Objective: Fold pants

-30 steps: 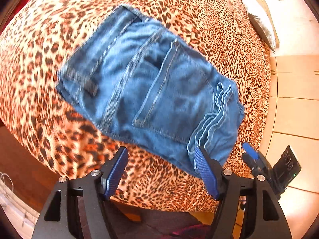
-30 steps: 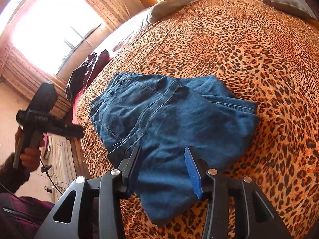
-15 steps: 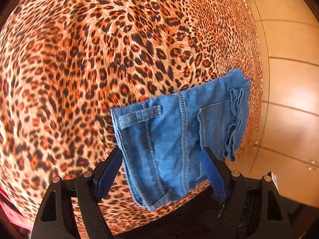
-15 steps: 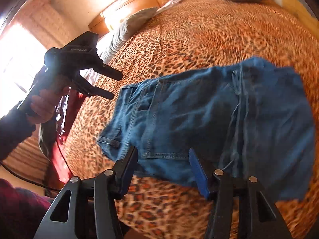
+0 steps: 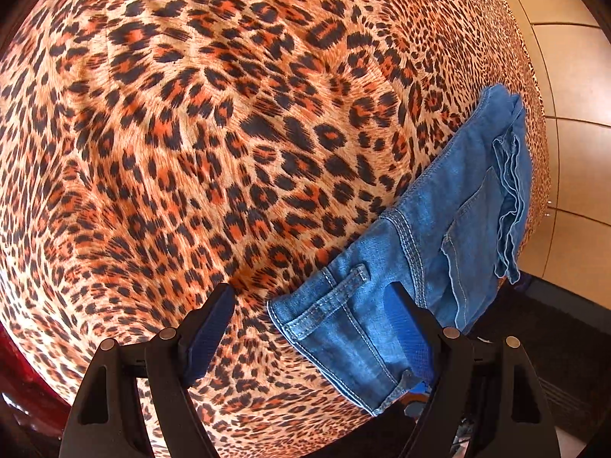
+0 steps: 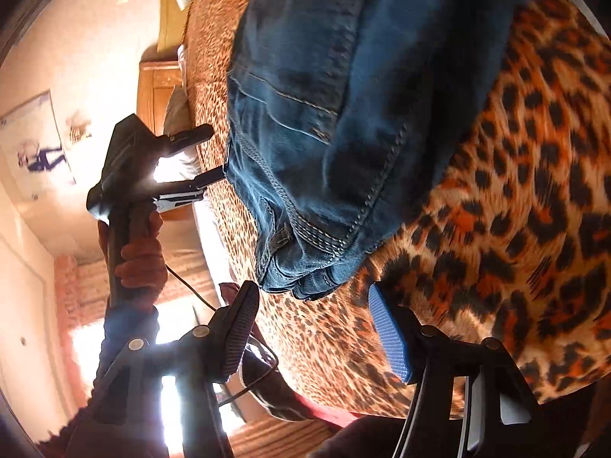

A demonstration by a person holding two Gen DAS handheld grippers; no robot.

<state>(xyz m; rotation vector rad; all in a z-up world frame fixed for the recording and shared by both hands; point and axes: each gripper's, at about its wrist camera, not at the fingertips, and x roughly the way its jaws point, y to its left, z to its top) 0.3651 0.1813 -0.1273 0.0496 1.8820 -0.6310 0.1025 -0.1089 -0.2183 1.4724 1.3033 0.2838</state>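
The folded blue jeans lie on the leopard-print bedspread near its edge. In the left wrist view my left gripper is open, its jaws wide apart. The waistband corner with a belt loop lies between them, and the right finger overlaps the denim without pinching it. In the right wrist view, which is rolled sideways, the jeans fill the top. My right gripper is open and its jaws are opening, with the bunched waistband corner just beyond the fingertips. The left gripper, held by a hand, reaches the jeans' edge.
Tiled floor runs along the bed's right side. A wooden headboard and a wall poster sit beyond the bed. A cable hangs under the hand. Dark red cloth lies at the bed's lower left.
Both grippers have swung and rolled. The jeans slid to the lower right of the left view. The right view has turned sideways and its jaws stand wider apart.
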